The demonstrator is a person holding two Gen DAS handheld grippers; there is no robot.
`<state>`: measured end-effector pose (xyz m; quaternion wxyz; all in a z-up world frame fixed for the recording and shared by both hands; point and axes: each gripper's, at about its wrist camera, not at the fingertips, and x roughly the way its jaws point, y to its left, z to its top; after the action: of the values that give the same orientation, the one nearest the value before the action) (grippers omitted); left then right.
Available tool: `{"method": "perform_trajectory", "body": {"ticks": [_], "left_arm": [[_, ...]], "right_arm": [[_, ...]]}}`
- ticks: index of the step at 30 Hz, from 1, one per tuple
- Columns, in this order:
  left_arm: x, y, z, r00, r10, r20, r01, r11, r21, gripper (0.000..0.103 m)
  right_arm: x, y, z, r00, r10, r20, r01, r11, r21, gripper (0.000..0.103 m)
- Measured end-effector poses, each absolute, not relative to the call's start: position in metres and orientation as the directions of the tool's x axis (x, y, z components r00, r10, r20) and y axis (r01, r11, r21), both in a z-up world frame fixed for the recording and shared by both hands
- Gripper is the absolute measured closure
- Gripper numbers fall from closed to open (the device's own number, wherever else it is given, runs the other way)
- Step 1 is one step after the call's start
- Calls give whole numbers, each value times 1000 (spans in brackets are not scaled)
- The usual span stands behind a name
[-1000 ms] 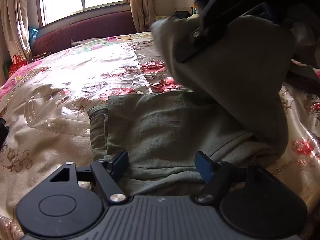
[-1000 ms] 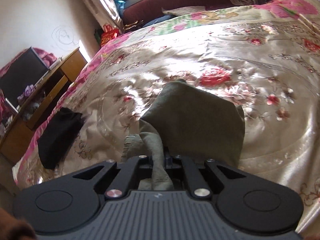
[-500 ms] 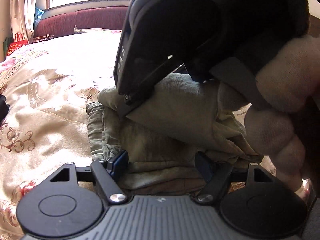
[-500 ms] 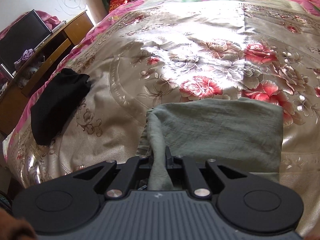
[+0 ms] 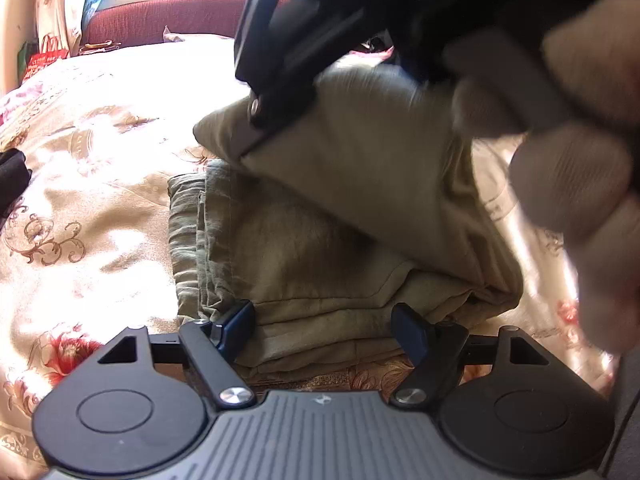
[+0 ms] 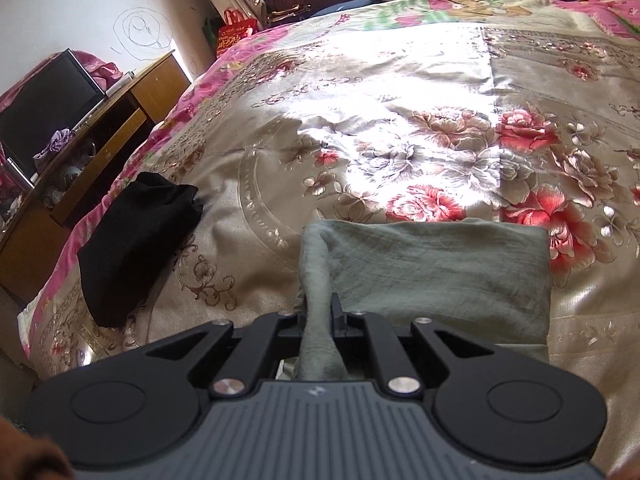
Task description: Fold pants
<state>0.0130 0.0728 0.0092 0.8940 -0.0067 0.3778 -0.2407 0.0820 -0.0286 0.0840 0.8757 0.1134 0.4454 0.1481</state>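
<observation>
— Where are the pants (image 6: 436, 268) found?

— They are laid on the flowered bedspread (image 6: 400, 120), already doubled into a thick olive-green stack. In the left wrist view, several layers are seen piled at the near edge, and an upper flap is held raised and tilted above the lower layers.

— By what is that flap held?

— It is pinched by the right gripper (image 6: 320, 312), whose jaws are drawn nearly together on a bunched ridge of the cloth. The ridge is seen running back between the two fingers in the right wrist view. From the left wrist view the same gripper is seen from outside, blurred, with a person's hand (image 5: 580, 152) wrapped around its body.

— And the left gripper (image 5: 324, 332)?

— Its jaws are spread wide, and nothing is gripped. The near edge of the folded stack is seen between the two blue pads (image 5: 236, 326), but whether either pad is touched by the fabric cannot be told.

— What else is seen around?

— A black folded garment (image 6: 136, 248) is laid on the bedspread, well apart from the pants. A wooden cabinet (image 6: 100, 128) is placed beside the bed, and a dark screen (image 6: 44, 104) is set on it.
</observation>
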Motion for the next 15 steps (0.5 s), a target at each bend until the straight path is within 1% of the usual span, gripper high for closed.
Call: {"method": "perform_trajectory", "body": {"ticks": [1, 4, 7, 10, 13, 15], "left_arm": [[12, 75, 10, 599, -439, -670, 420, 884, -204, 15], [4, 83, 8, 612, -395, -685, 408, 900, -154, 15], [-8, 87, 14, 633, -391, -668, 415, 900, -133, 15], [-19, 93, 16, 650, -372, -662, 401, 909, -117, 14], [-21, 101, 18, 659, -382, -648, 382, 912, -150, 14], [-21, 104, 17, 658, -383, -649, 368, 915, -168, 14]], "right_arm": [[82, -23, 79, 545, 359, -758, -160, 932, 326, 93], [83, -10, 61, 477, 383, -791, -181, 923, 338, 87], [84, -9, 55, 422, 453, -785, -193, 891, 411, 78], [78, -9, 58, 378, 536, -755, -224, 844, 487, 77], [70, -16, 69, 415, 532, -738, -247, 847, 471, 76], [69, -24, 75, 444, 506, -739, -251, 862, 440, 69]]}}
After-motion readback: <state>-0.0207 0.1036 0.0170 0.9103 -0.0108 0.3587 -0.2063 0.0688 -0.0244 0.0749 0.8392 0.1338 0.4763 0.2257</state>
